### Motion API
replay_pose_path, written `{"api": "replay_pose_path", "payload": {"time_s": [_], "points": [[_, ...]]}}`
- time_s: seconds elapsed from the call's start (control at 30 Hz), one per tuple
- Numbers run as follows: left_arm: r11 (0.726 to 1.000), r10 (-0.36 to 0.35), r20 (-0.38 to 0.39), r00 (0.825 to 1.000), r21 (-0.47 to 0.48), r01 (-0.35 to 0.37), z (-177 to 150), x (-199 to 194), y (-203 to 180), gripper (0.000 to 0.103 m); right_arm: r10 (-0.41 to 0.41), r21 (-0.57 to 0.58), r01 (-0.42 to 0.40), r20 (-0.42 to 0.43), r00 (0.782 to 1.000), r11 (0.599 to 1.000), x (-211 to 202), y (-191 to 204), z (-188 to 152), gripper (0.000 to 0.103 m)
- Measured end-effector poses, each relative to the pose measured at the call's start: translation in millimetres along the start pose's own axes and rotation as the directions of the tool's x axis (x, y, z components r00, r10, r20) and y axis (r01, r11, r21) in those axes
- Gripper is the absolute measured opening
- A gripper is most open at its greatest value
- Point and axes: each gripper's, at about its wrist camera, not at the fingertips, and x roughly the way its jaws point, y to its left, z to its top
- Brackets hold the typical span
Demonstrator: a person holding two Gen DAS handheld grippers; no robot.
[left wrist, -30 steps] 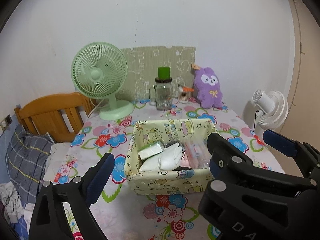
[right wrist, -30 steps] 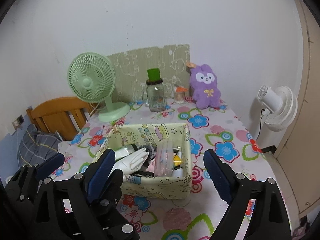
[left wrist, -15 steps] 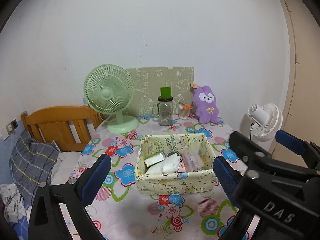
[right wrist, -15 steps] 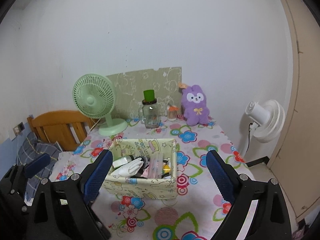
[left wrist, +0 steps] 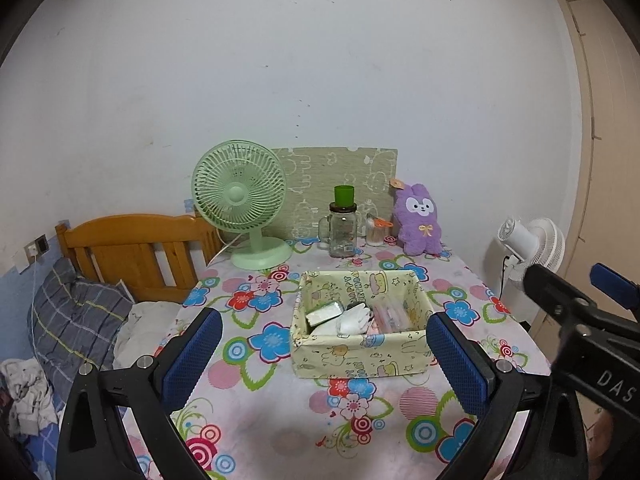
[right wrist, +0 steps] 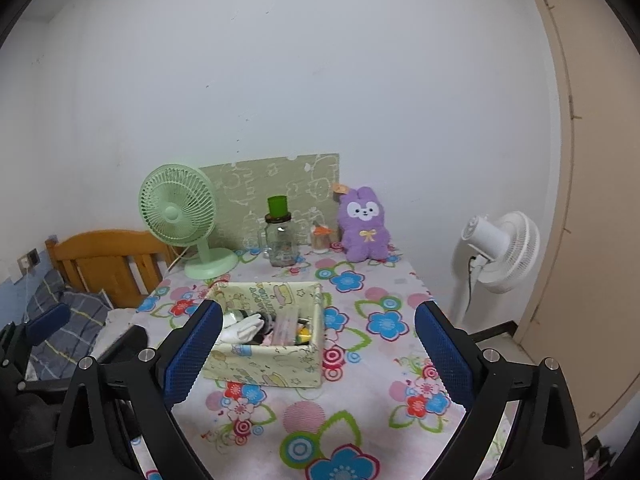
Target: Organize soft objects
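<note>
Soft objects: white gloves and packets already inside fabric basket, mid-counter.
Purple plush rabbit upright at back, seemingly left to sort; left gripper and right gripper jaws apart, empty, held back.

Desk: white cloth printed with blue, red and pink flowers, green leaves. Storage box: pale yellow fabric, cartoon print. Glove inside it: white. Plush rabbit, far right: purple, white face, yellow bow. Table fan, far left: mint green. Jar: clear glass, green cap. Standing fan, right: white. Pillow, left: grey-blue plaid. Gripper pads: blue on black.
</note>
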Motion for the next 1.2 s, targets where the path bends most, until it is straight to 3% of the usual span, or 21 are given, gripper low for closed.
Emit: {"api": "replay_pose_path", "payload": {"time_s": [0.37,1.2], "points": [[1.0,0.009,0.022,1.0,-0.021,-0.008,-9,-21,10,0.103,-0.011,0.008,0.011,0.013,1.0,1.0,-18,-3,-9,0.098],[0.999,0.01,0.038,0.999,-0.034,-0.008,-7,-29,2,0.103,-0.004,0.015,0.004,0.008,1.0,1.0,-20,-7,-11,0.099]]}}
